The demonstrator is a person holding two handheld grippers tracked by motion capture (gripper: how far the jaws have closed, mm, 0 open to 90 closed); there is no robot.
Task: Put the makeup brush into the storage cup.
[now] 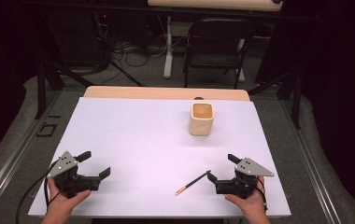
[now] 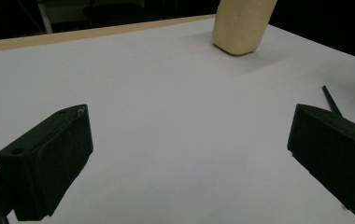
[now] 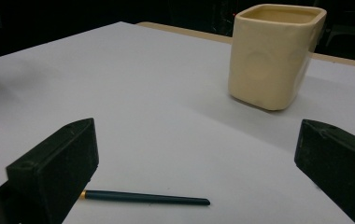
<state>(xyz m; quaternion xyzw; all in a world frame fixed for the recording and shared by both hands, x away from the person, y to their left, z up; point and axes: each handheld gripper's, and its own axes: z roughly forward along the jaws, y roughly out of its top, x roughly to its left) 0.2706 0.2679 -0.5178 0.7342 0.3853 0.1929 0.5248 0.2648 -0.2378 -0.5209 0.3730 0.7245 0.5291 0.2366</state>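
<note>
The right gripper view looks along my right gripper (image 3: 196, 172), its jaws spread wide with nothing between the pads, and a thin dark teal pencil (image 3: 145, 198) lies flat on the white counter (image 3: 133, 93) just ahead of them, one end tucked close beside the near jaw. That end carries a small gold-coloured tip. In the high view the pencil (image 1: 192, 182) lies slantwise near the front edge, just left of my right gripper (image 1: 222, 169) and well apart from my left gripper (image 1: 95, 163), whose jaws also stand released and empty.

I judge the pencil light, stiff and slim, probably wood or plastic with a smooth painted skin. Lying flush on a smooth sheet, it offers little height to pinch, so it may roll or skate away if my pads come down unevenly. I would take it near the middle of its shaft, jaws across its length, closing gently so that it does not tip or swing.

Farther back stands a cream cup (image 3: 273, 56), upright, square in plan with rounded corners, matt and slightly dimpled on its walls, open at the top and seemingly empty. It looks like ceramic: rigid, heavier than the pencil and likely to chip if knocked. The left gripper view shows its base (image 2: 238, 35) beyond my open jaws.
</note>
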